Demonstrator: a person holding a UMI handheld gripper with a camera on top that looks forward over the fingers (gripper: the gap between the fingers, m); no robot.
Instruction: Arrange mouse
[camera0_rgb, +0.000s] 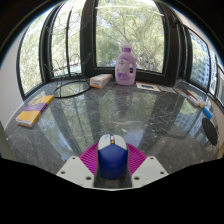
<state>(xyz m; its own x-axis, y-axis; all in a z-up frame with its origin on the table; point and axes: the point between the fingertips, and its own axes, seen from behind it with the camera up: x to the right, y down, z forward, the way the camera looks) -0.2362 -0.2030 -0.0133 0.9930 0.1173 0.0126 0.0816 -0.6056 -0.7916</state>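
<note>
Mouse (112, 157) sits between the two fingers of the gripper (112, 166), with a rounded blue body and a pale white front part. The magenta pads (91, 158) show at both sides of it and seem to press on its sides, so the jaws are closed on the mouse. The outer parts of the fingers are white and flat with angular edges.

Beyond the fingers lies a glass table (110, 115), smooth and shiny, which reflects the windows and the trees. Its far edge is curved and runs just before the window frames. On the far side stands a pink plastic bottle (125, 65) with a narrow neck and a label, and just beside it lies a small flat cardboard box (100, 80). A thin dark cable (72, 90) makes a loop near the box. At the left edge of the table rests a yellow sponge-like block (32, 113) with a purple thing on it. At the right edge are some dark objects (207, 122), too unclear to name.

The middle of the table, just ahead of the fingers, is bare glass.
</note>
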